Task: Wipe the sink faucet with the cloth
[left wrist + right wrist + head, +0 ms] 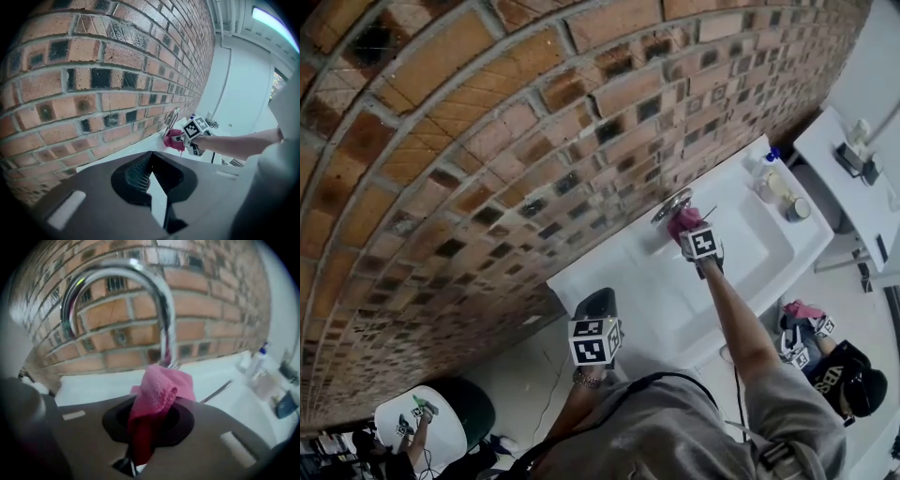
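The pink cloth (158, 389) is bunched and pinched between the closed jaws of the right gripper (139, 441). Its free end is up against the lower stem of the chrome gooseneck faucet (161, 310). The contact itself is blurred. A thin metal lever (218, 391) sticks out at 4 o'clock from the stem.

The faucet stands at the back of a white sink (759, 246) set against a red and dark brick wall (487, 141). In the head view a few bottles (769, 178) sit on the sink's corner at 2 o'clock from the faucet, and their labels are too small to read. A white table (848, 202) stands further out at 2 o'clock. The floor is pale.

The left gripper (596, 330) is held well apart from the faucet, at 7 o'clock from it in the head view. Its own view shows the jaw tips meeting with nothing between them.

Only the head view shows the other people: one (839, 375) at 4 o'clock and one by a round white table (441, 433) at 8 o'clock. Only the right gripper view shows the spout's full arch. The one visible marking is the black-and-white square pattern on each gripper's cube.
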### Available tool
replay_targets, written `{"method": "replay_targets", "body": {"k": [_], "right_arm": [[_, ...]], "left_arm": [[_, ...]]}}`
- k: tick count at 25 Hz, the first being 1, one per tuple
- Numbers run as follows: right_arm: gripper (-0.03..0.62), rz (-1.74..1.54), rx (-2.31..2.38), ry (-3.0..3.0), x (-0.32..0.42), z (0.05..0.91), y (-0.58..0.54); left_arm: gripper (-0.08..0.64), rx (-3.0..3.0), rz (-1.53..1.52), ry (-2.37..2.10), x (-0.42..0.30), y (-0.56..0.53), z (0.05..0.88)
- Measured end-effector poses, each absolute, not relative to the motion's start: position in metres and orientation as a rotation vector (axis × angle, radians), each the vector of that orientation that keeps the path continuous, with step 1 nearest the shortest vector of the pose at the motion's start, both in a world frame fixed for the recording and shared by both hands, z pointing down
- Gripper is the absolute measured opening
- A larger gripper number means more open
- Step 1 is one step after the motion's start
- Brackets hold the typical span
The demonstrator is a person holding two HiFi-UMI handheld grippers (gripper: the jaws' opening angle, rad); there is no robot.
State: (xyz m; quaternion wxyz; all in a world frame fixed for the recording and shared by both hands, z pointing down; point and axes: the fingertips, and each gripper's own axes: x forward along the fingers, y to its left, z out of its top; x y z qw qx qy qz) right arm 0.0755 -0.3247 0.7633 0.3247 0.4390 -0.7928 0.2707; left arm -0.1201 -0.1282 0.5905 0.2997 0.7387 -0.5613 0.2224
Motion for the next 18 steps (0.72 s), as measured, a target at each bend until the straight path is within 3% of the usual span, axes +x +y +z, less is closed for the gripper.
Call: {"method": "replay_targets", "body": {"k": [2, 7, 14, 18], "right_arm": [[0.035, 0.757, 0.969, -2.094, 0.055, 0.773, -0.299], [0.035, 0.418, 1.067, -2.24, 0.04, 0.74, -0.33], [0.034, 0.486, 1.403, -1.981, 0.116, 0.745, -0.349], [0.034, 0.517, 1.58, -2.216, 0.144, 0.687, -0.361]], "left_arm": [[0.02, 1.961, 0.592, -1.488, -0.119, -0.128, 0.591], [0.02, 1.975, 0.601, -1.479, -0.116, -0.129, 0.589], [0.02, 1.994, 0.631, -1.448, -0.108, -0.121, 0.59], [0.02, 2.0, 0.627, -1.445, -0.109, -0.123, 0.592]]}}
